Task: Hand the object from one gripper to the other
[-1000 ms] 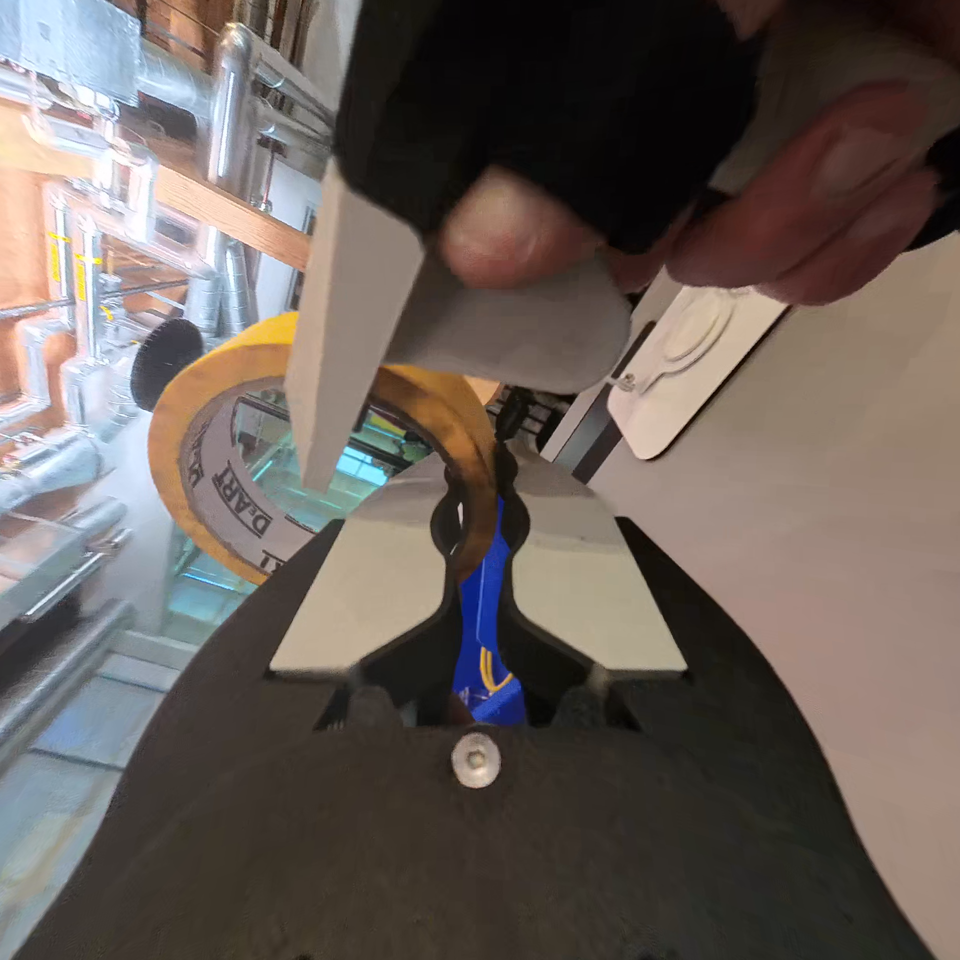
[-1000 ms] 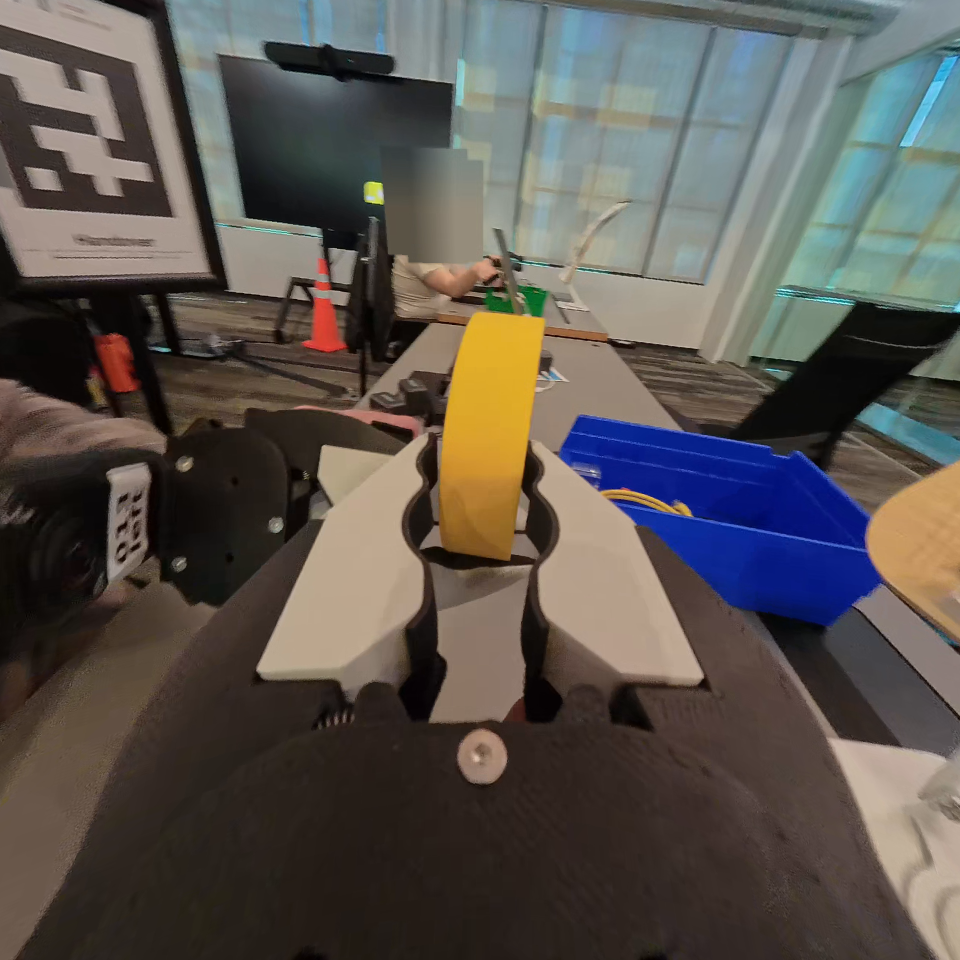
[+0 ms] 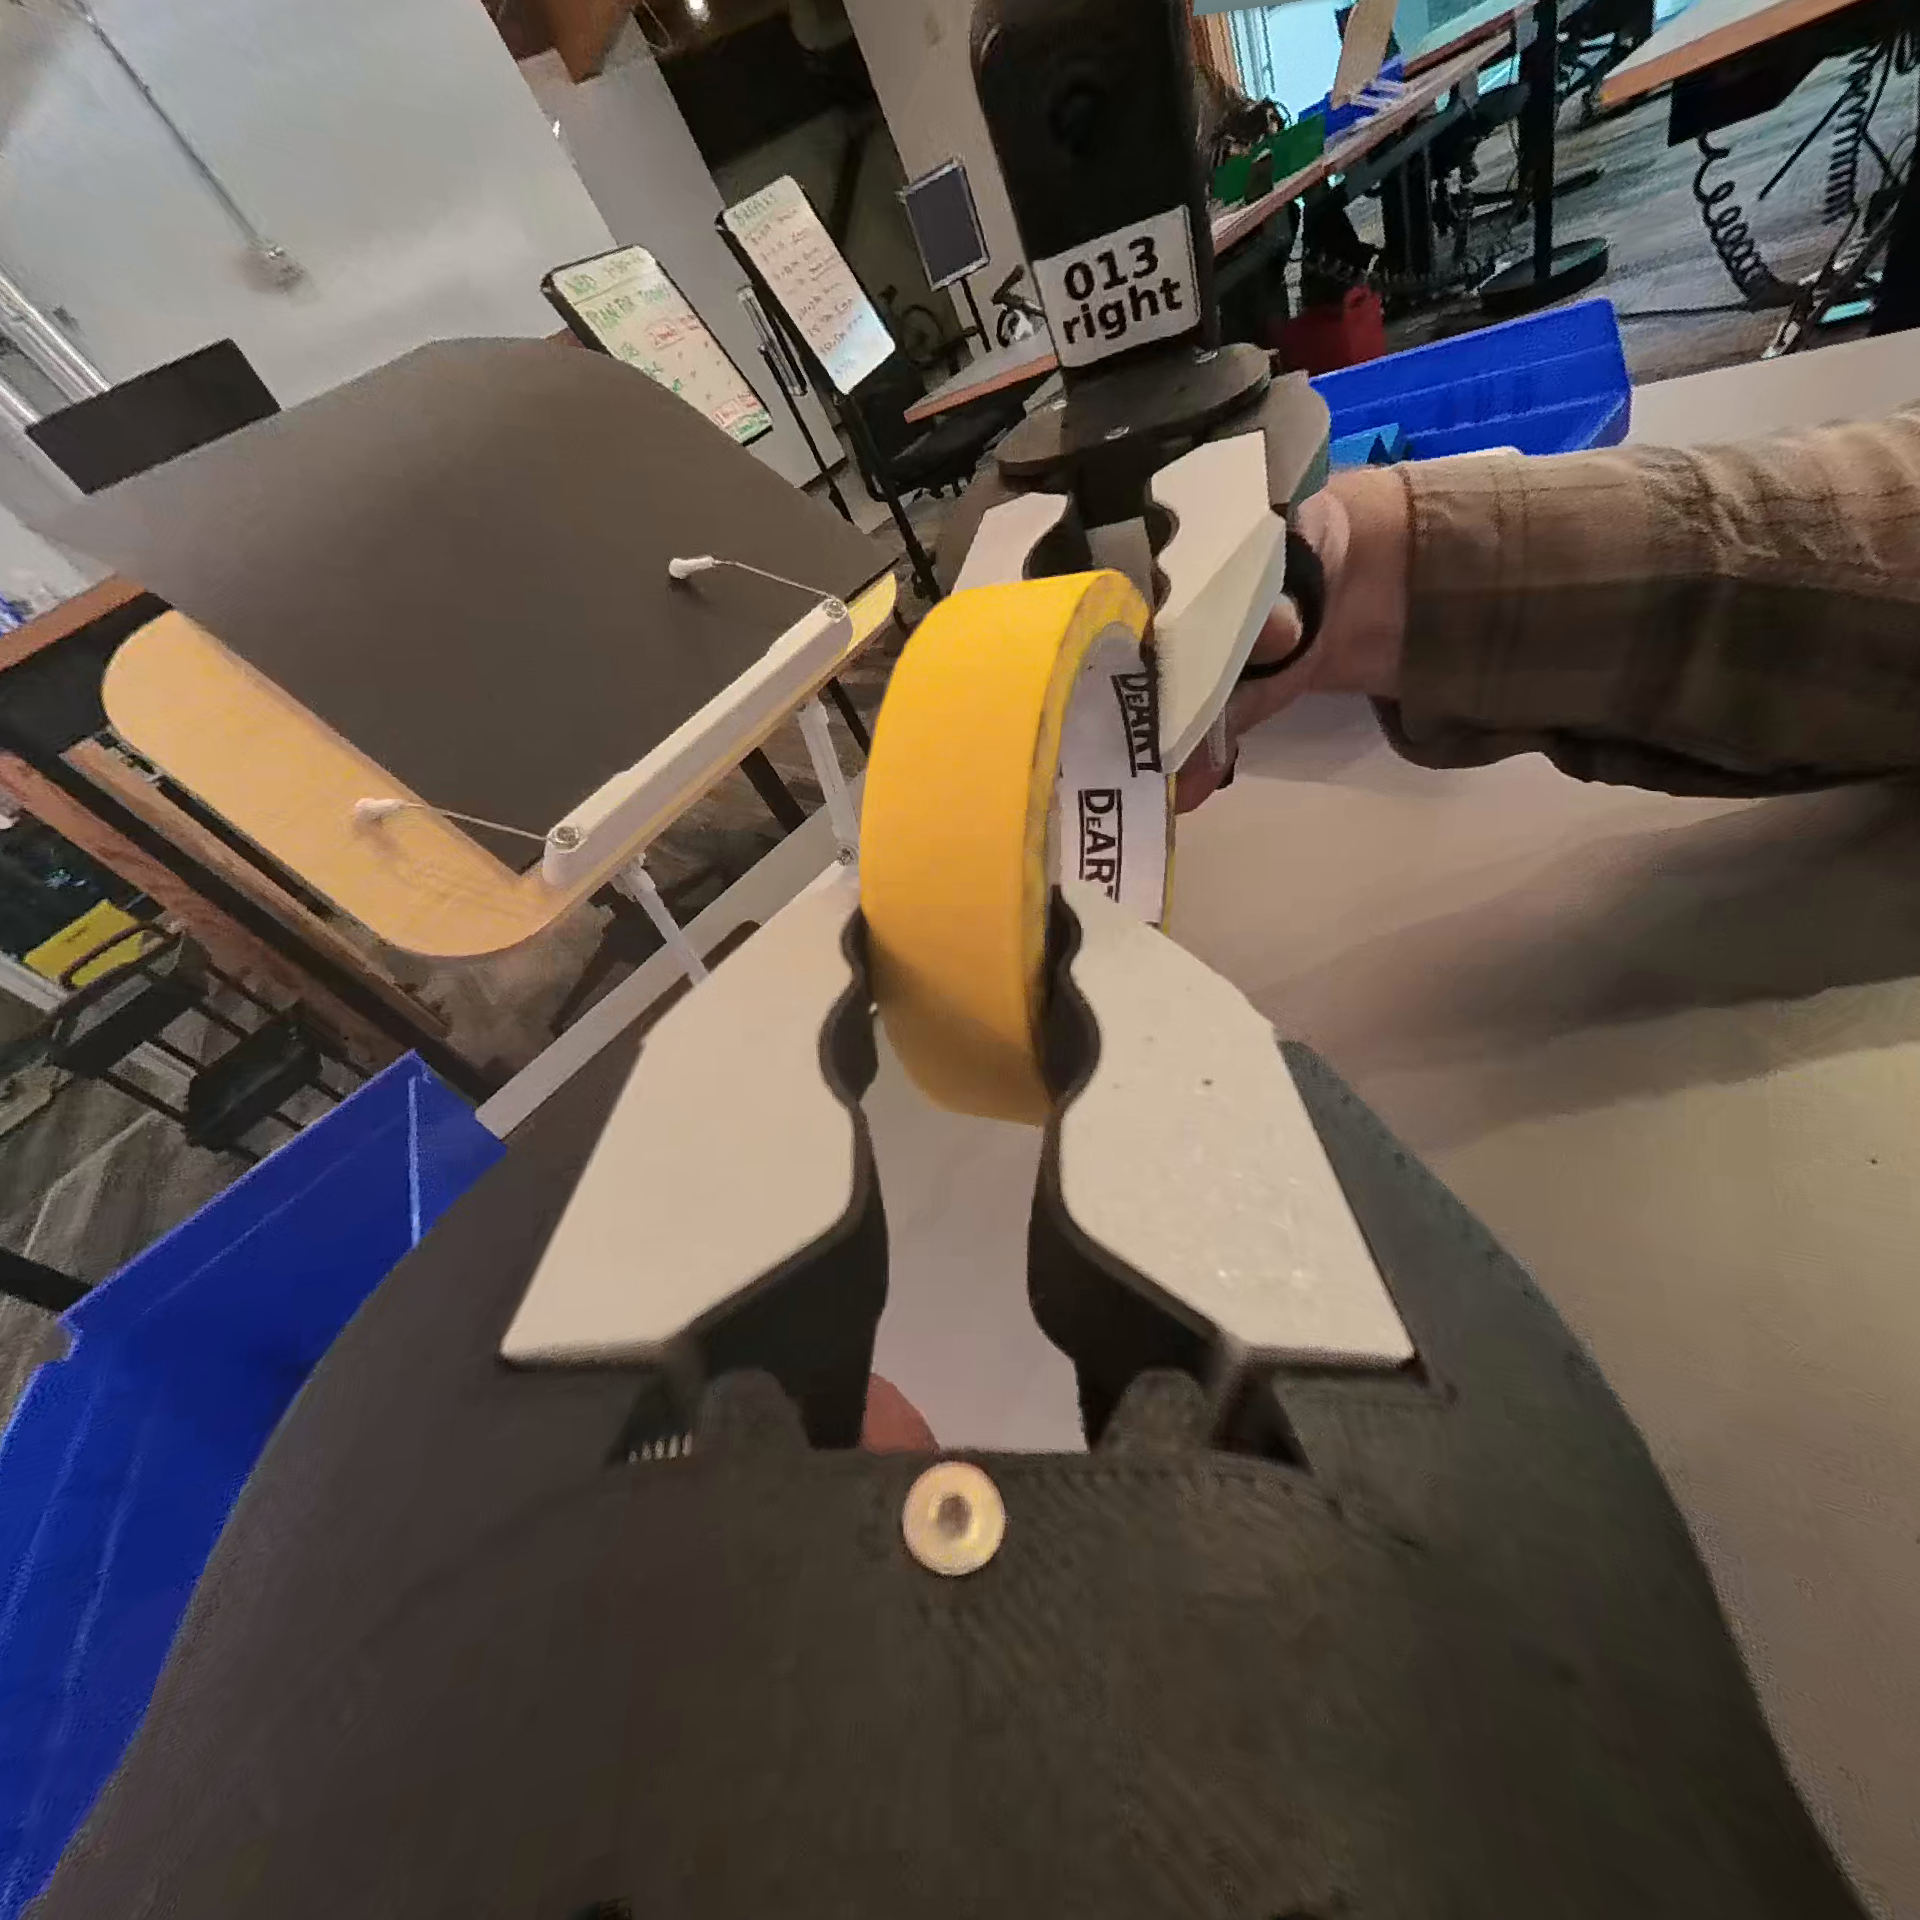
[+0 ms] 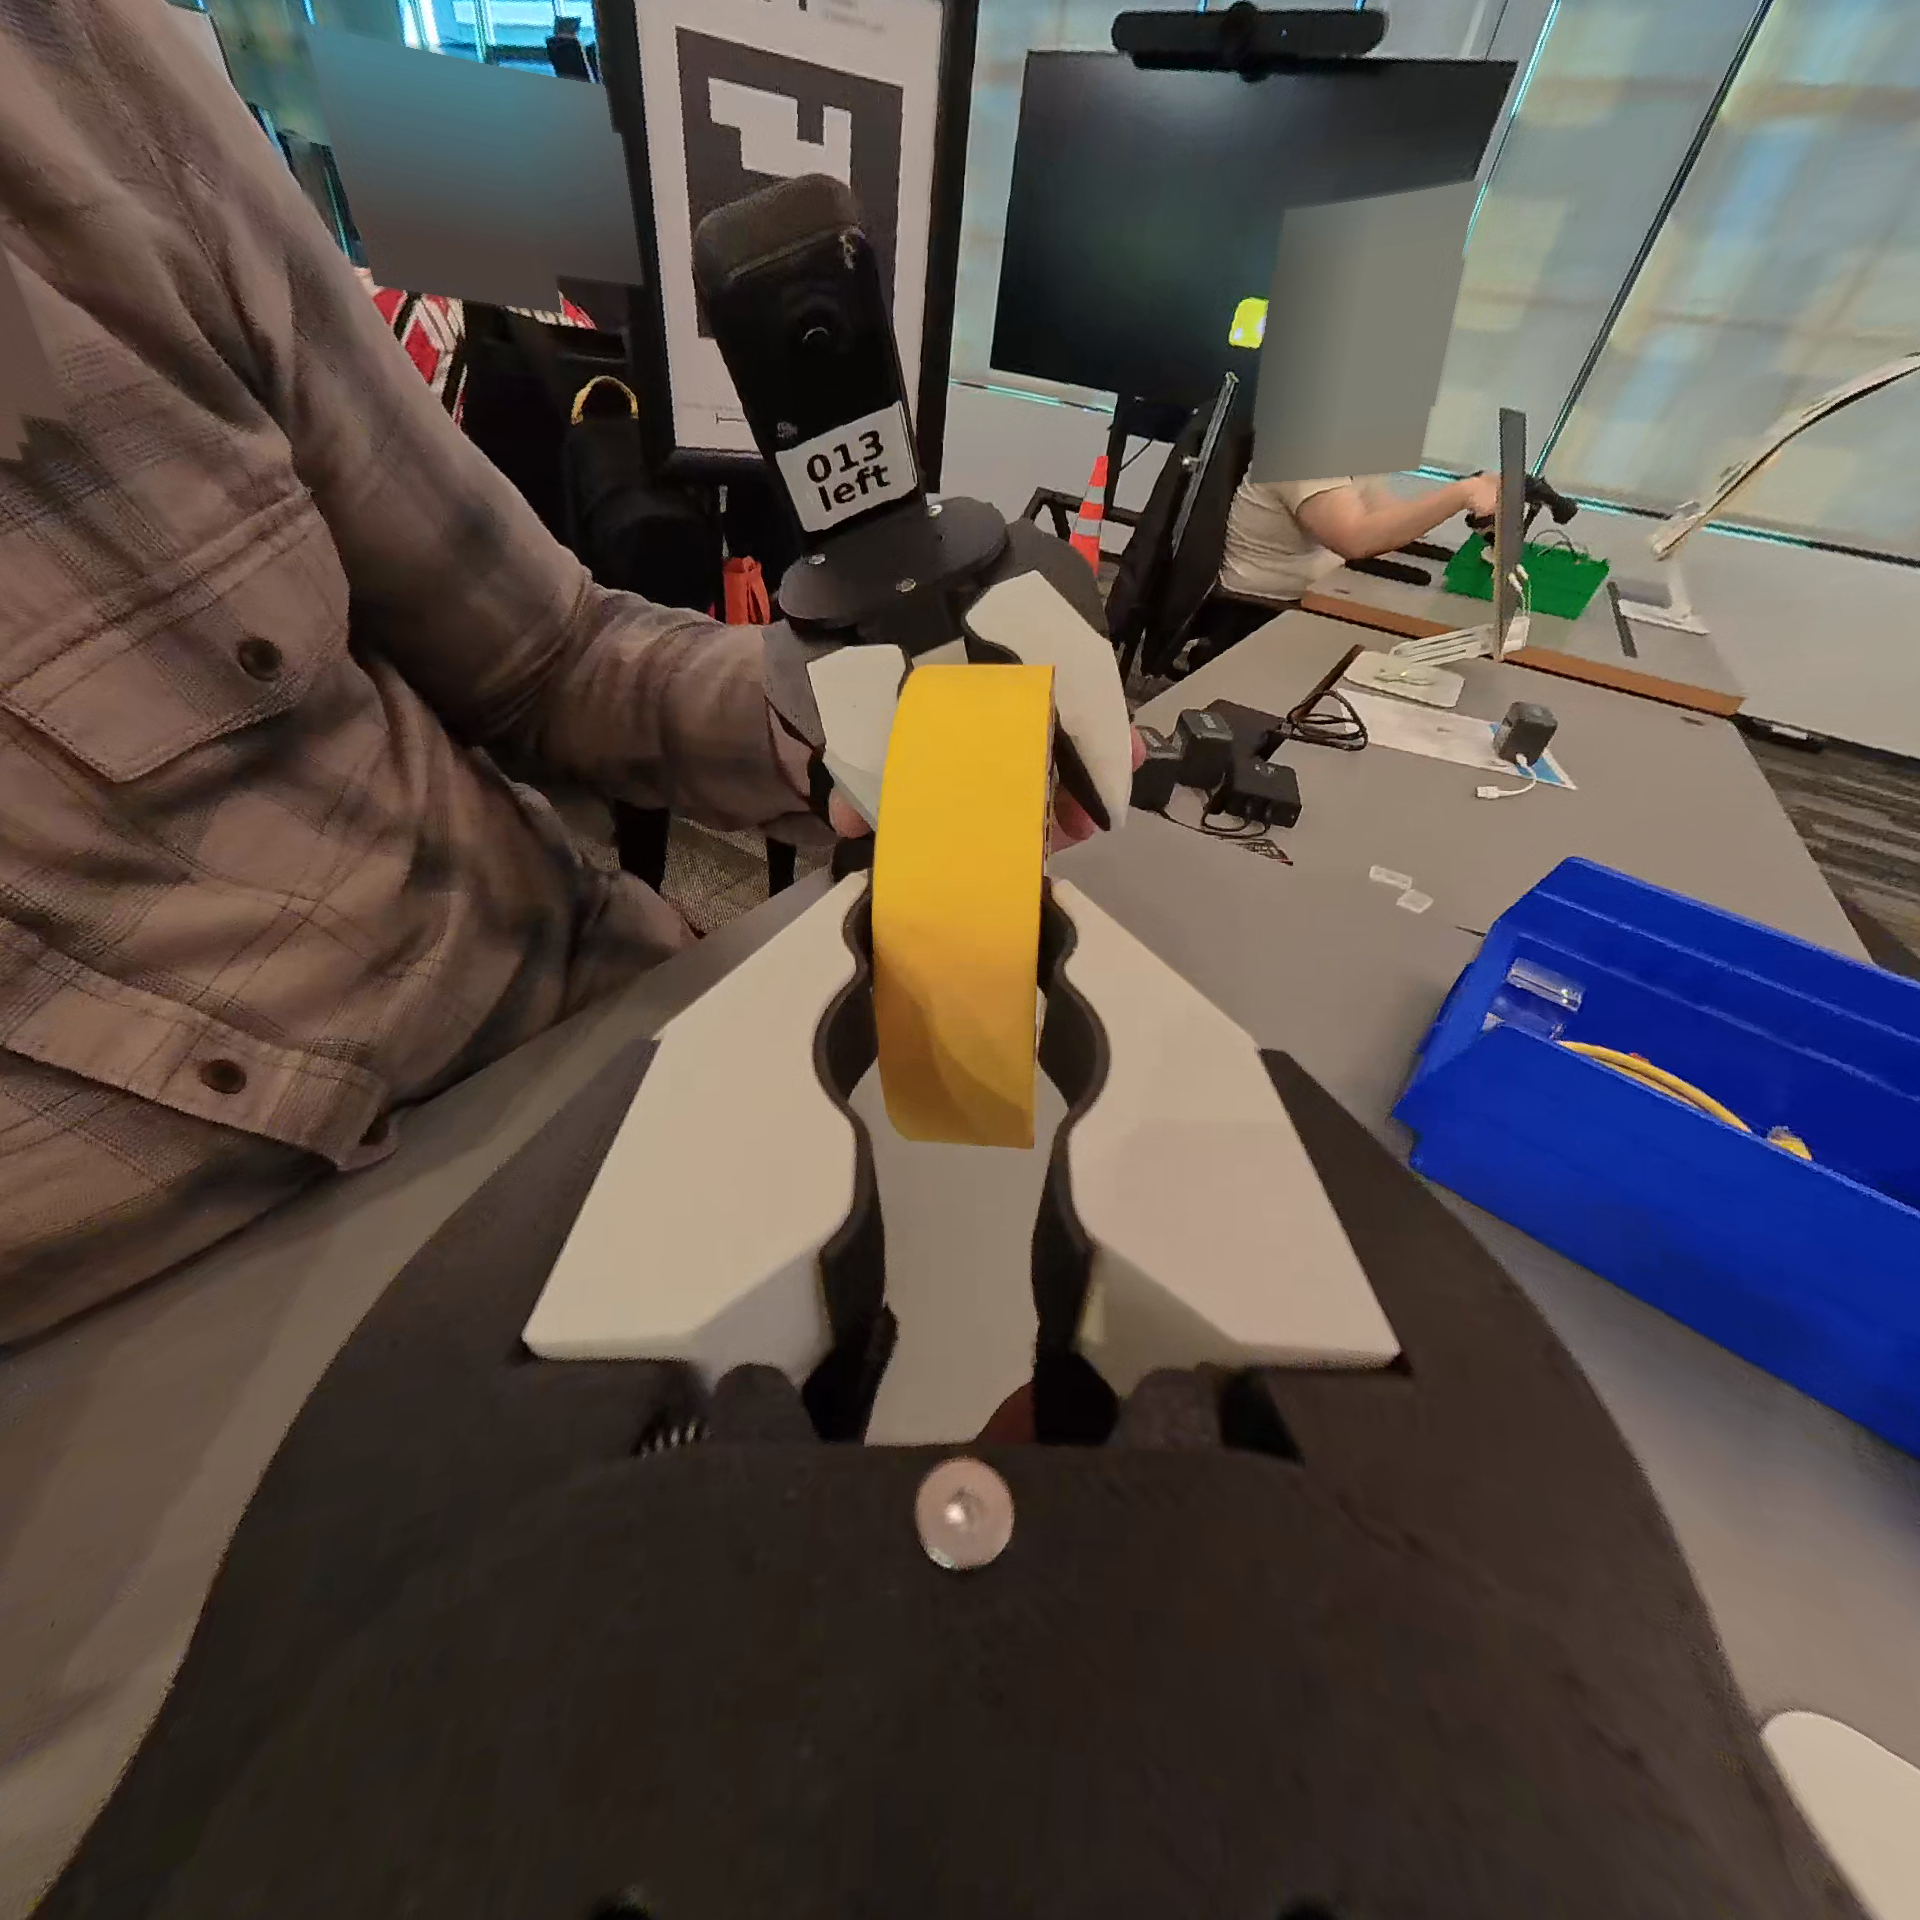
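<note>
Item: one smooth yellow tape roll (image 3: 966, 852) with white printed core, upright on edge above the grey table (image 4: 1299, 935), clamped between my left gripper (image 3: 956, 997) and my right gripper (image 4: 956, 997), both closed on it with wavy black-lined white fingers (image 3: 727, 1143).

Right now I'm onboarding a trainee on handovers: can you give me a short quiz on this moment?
1. True or false: only one hand-held gripper touches the yellow tape roll.
2. What colour is the bin on the table?
3. The roll is: A) lying flat on the table, B) held on edge between the left hand-held gripper and the right hand-held gripper.

Key: 1 false; 2 blue; 3 B.
</note>
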`<state>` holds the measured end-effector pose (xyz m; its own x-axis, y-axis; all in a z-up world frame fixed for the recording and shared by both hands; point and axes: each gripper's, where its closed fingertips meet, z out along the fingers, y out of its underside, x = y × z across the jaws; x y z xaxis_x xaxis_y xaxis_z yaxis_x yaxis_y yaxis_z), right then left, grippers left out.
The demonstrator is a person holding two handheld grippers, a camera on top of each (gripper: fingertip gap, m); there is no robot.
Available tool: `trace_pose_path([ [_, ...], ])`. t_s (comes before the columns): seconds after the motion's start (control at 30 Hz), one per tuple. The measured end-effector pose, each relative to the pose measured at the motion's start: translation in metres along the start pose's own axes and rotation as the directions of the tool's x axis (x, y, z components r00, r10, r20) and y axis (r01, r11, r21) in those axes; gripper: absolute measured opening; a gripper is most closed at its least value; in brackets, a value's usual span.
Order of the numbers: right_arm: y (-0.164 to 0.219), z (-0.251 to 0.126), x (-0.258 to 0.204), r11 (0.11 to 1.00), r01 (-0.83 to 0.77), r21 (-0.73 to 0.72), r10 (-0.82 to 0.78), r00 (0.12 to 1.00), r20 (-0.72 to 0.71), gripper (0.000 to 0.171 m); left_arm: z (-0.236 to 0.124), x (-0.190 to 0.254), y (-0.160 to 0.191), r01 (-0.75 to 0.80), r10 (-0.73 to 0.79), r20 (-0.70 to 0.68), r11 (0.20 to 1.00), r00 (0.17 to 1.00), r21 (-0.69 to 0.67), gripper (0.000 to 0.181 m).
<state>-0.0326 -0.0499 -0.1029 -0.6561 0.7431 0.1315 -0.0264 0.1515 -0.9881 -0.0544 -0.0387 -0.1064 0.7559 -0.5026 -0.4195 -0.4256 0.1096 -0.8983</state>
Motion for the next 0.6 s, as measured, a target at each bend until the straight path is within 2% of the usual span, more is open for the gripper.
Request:
trace_pose_path([
  [0.17, -0.005, 0.001, 0.015, 0.999, 0.024, 0.022, -0.022, 0.995, -0.1, 0.027, -0.002, -0.011, -0.002, -0.006, 0.004, 0.082, 1.0, 0.997, 0.029, 0.027],
  [0.27, -0.013, -0.006, 0.033, 0.998, 0.024, 0.053, -0.012, 0.977, -0.214, 0.044, -0.006, -0.029, -0.001, -0.002, -0.002, 0.197, 1.0, 0.98, 0.021, 0.027],
  [0.33, -0.019, -0.012, 0.042, 0.997, 0.043, 0.062, -0.024, 0.96, -0.28, 0.046, -0.01, -0.042, -0.001, 0.065, -0.073, 0.256, 0.997, 0.964, 0.041, 0.027],
  [0.43, -0.017, -0.018, 0.059, 0.983, 0.167, -0.08, -0.185, 0.882, -0.433, 0.047, -0.014, -0.056, 0.003, 0.24, -0.261, 0.296, 0.965, 0.919, 0.107, 0.027],
  [0.5, -0.017, -0.016, 0.061, 0.918, 0.317, -0.24, -0.396, 0.783, -0.479, 0.046, -0.014, -0.061, 0.008, 0.394, -0.418, 0.27, 0.908, 0.867, 0.141, 0.026],
  [0.6, -0.017, 0.003, 0.045, 0.673, 0.555, -0.489, -0.735, 0.572, -0.364, 0.041, -0.014, -0.071, 0.016, 0.615, -0.643, 0.193, 0.766, 0.742, 0.188, 0.026],
])
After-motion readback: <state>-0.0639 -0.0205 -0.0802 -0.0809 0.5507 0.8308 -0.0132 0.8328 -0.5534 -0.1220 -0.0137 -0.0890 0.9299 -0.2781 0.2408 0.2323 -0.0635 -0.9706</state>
